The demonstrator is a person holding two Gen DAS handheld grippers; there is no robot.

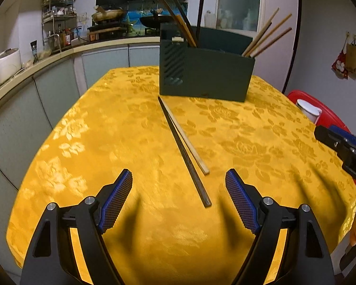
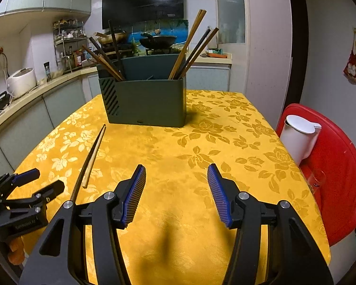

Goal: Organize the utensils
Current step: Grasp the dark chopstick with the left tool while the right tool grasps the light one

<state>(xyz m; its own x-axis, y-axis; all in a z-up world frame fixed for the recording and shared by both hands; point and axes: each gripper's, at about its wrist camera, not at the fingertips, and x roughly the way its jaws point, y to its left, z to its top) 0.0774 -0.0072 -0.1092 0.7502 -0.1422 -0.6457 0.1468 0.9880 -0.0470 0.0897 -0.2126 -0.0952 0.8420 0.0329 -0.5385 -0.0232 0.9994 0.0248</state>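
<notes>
Wooden chopsticks before green holder

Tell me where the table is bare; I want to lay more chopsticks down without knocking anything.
Bare cloth lies right of the two loose chopsticks, from the holder to the near edge, under the open right gripper. The strip left of the chopsticks is bare too. Crowded: around the chopsticks, where the open left gripper hovers. Off the right edge stands a white jug.
</notes>
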